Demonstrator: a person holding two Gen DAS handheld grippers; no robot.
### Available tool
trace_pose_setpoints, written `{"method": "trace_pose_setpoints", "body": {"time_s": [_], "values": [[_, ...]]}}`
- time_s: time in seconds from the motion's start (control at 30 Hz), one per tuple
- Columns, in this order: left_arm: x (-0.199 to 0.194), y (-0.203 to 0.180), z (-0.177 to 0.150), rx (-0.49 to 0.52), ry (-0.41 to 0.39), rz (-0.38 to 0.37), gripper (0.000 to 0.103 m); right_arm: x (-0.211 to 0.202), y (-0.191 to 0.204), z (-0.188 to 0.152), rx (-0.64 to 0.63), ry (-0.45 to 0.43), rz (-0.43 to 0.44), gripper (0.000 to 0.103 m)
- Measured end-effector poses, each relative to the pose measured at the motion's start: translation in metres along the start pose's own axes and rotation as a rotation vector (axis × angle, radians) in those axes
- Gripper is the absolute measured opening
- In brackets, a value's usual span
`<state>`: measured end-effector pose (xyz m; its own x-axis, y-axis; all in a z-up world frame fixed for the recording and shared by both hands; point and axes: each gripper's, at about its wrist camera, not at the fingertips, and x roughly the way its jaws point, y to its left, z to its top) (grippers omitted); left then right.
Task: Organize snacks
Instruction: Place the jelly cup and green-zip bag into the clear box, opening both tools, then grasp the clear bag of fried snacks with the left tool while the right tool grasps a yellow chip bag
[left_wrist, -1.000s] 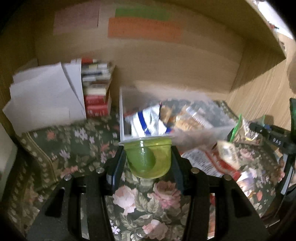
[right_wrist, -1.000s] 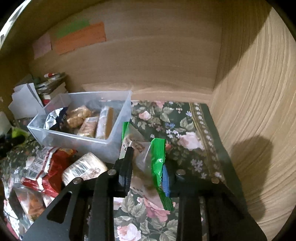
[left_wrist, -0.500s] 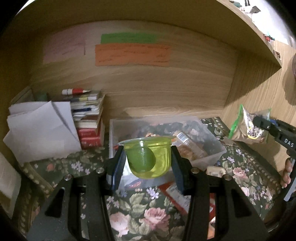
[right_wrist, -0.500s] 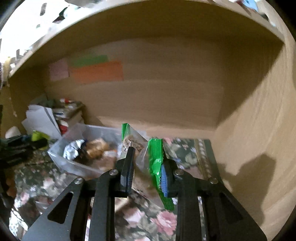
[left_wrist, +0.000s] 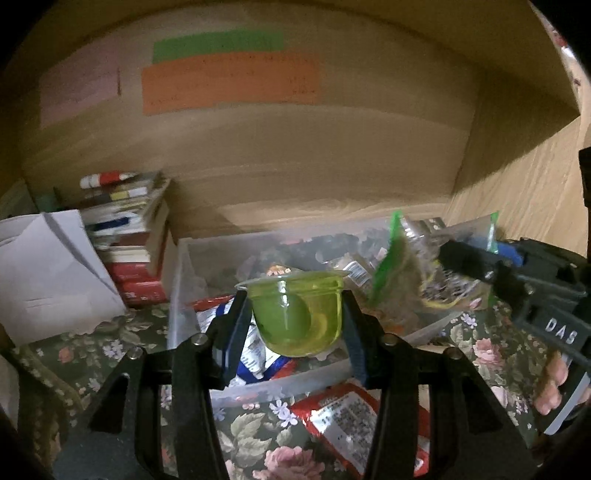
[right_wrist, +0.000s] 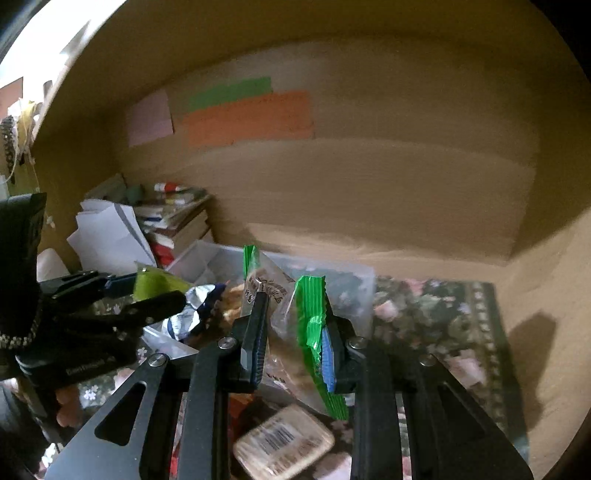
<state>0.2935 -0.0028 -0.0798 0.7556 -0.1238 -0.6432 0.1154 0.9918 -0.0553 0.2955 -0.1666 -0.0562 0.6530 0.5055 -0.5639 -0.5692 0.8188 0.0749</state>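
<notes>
A green jelly cup (left_wrist: 297, 314) sits upright between the left gripper (left_wrist: 295, 321) fingers, which are closed on its sides, and it hangs just above the near-left part of the clear plastic bin (left_wrist: 177, 280) that already holds several wrapped snacks. From the cup, the bin lies straight below and slightly ahead, so the coming move looks like a short drop and a release, not a reach. The right gripper (right_wrist: 295, 332) is closed on a clear snack bag with a green sealed edge (right_wrist: 314, 328), held with its long axis roughly vertical and the lower end dangling past the fingers; the bin (right_wrist: 354, 280) is directly ahead of and beneath the bag's top end. In the left wrist view that bag (left_wrist: 406, 280) hovers over the bin's right side, with the right gripper (left_wrist: 480, 266) coming in from the right at a shallow downward tilt. Both hands are about equally near the bin, each over its own side and apart from the other. Still loose on the floral-covered desk (left_wrist: 476, 347) in front of the bin are a red packet (left_wrist: 354, 413) and a pale wrapped bar (right_wrist: 284, 443). A stack of books (left_wrist: 136, 240) and white papers (left_wrist: 51, 273) stand to the bin's left against the wooden back wall.
</notes>
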Motion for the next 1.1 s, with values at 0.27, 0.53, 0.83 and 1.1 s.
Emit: {"method": "trace_pose_setpoints", "body": {"time_s": [0.27, 0.53, 0.83, 1.1], "values": [[0.032, -0.003, -0.002, 0.016, 0.067, -0.011, 0.048, 0.035, -0.002, -0.006, 0.024, 0.093, 0.052, 0.023], [0.028, -0.003, -0.005, 0.007, 0.052, -0.011, 0.065, 0.037, -0.001, -0.007, 0.001, 0.098, -0.001, 0.048], [-0.029, 0.000, -0.016, 0.014, -0.035, -0.001, 0.086, -0.005, -0.001, -0.015, -0.019, 0.038, -0.042, 0.062], [-0.075, -0.002, -0.050, 0.014, -0.059, 0.004, 0.099, -0.051, 0.009, -0.040, -0.031, -0.004, -0.060, 0.071]]}}
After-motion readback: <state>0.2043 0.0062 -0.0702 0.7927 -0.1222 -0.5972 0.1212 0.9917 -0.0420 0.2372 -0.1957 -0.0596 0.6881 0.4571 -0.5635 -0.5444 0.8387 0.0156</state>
